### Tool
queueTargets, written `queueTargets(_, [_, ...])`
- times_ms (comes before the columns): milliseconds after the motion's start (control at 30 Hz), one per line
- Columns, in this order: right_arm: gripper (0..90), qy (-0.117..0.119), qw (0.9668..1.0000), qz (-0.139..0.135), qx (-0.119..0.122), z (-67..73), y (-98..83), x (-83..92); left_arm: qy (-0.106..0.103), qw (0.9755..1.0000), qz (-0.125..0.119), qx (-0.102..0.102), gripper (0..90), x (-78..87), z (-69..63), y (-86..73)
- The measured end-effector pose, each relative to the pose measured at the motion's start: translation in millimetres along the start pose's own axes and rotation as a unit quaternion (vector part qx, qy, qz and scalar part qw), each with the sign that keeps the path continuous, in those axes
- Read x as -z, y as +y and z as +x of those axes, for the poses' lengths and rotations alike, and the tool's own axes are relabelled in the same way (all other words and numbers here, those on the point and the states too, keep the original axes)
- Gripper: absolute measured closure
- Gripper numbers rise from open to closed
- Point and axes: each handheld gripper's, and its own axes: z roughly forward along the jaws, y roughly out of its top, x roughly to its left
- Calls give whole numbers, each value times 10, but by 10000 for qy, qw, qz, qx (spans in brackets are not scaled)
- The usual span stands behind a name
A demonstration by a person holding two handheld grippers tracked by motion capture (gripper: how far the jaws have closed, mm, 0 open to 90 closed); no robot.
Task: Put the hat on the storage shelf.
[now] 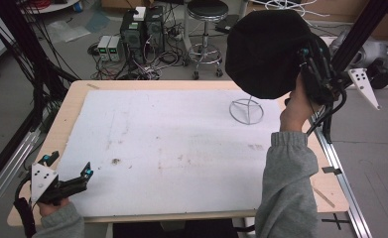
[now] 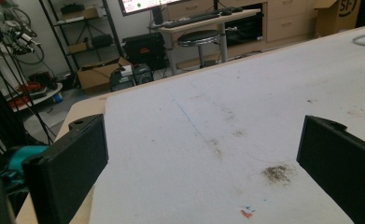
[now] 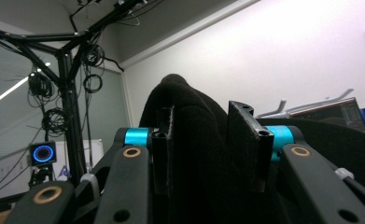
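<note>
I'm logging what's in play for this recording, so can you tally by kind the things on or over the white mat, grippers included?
Grippers: 2, left gripper with jaws apart over the mat's near corner, right gripper raised, jaws shut on the hat
Black hat: 1
Wire stand: 1
White mat: 1
Total: 5

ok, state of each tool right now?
Left tool: open, empty, low over the white mat.
Right tool: shut on the black hat, held up above the wire stand.

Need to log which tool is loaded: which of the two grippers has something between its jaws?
The right gripper, raised over the table's far right corner: its jaws are clamped on the black hat. The left gripper, low at the near left edge, has its jaws apart with nothing between.
</note>
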Motion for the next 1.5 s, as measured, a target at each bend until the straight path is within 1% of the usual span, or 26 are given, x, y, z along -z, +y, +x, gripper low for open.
queueTargets(67, [586,-70,10000,-22,16,-1,-2,8,4,10000,1,-1,23,1,0,0])
queueTargets(100, [552,-117,9999,-27,27,-4,-4,12,5,10000,-1,0,23,1,0,0])
queueTargets(133, [488,-218,9998,-19,24,-19,-7,19,4,10000,-6,2,23,1,0,0])
queueTargets(233, [459,-287,9996,11,-31,-48,-8,34,34,10000,21,-21,23,0,5,-2])
queueTargets(300, [438,-281,9996,-32,15,-58,-13,44,59,10000,19,-5,23,0,11,-5])
queueTargets(367, [372,-281,9995,-97,-74,-72,-22,72,67,10000,20,3,23,5,15,-5])
queueTargets(500, [341,-276,9994,-138,-139,-102,-38,104,63,10000,11,1,23,2,4,-4])
queueTargets(567, [284,-296,9994,-142,-119,-106,-39,116,49,10000,8,-14,23,1,-3,-2])
queueTargets(633, [184,-351,9991,-172,-134,-107,-43,129,47,10000,10,-15,23,-4,-7,-3])
queueTargets(700, [132,-372,9991,-126,-187,-109,-41,139,36,10000,29,-33,23,-9,-8,-5])
queueTargets(833, [103,-392,9991,-109,-128,-105,-28,164,48,10000,19,-27,23,-7,-14,-3])
queueTargets(867, [79,-399,9991,-93,-130,-109,-27,171,54,10000,15,-27,23,-6,-16,-1])
queueTargets(900, [6,-399,9990,-88,-165,-114,-30,170,58,10000,15,-27,23,-5,-17,-1])
queueTargets(933, [6,-432,9988,-72,-197,-114,-32,169,66,10000,15,-32,23,-7,-18,-2])
queueTargets(967, [5,-301,9993,-79,-224,-122,-44,183,57,10000,30,-43,23,-8,-18,-1])
queueTargets(1000, [5,-301,9993,-79,-224,-122,-44,183,59,10000,36,-48,23,-10,-20,-2])
queueTargets(1033, [5,-289,9994,-112,-168,-124,-53,196,63,10000,39,-51,23,-13,-23,-3])
queueTargets(1067, [5,-330,9993,-135,-142,-119,-60,203,59,10000,42,-47,23,-15,-26,-3])
queueTargets(1167, [5,-342,9993,-57,-122,-124,-83,211,60,10000,36,-53,23,-15,-29,-2])
queueTargets(1200, [4,-387,9992,61,52,-102,-84,214,53,10000,36,-53,23,-14,-28,-2])
queueTargets(1233, [4,-387,9992,61,52,-102,-84,214,55,10000,34,-50,23,-14,-28,-2])
queueTargets(1267, [4,-362,9992,72,133,-92,-81,216,62,10000,35,-53,23,-13,-27,-1])
queueTargets(1333, [4,-200,9994,104,247,-56,-70,224,101,9999,32,-61,23,-9,-30,0])
queueTargets(1367, [4,-170,9993,116,319,-30,-65,229,121,9999,10,-79,23,-5,-30,1])
queueTargets(1400, [4,-167,9988,162,425,-8,-59,235,118,9999,-15,-94,23,3,-30,4])
queueTargets(1500, [4,-149,9978,290,581,46,-55,245,109,9998,-158,-114,23,29,-34,18])
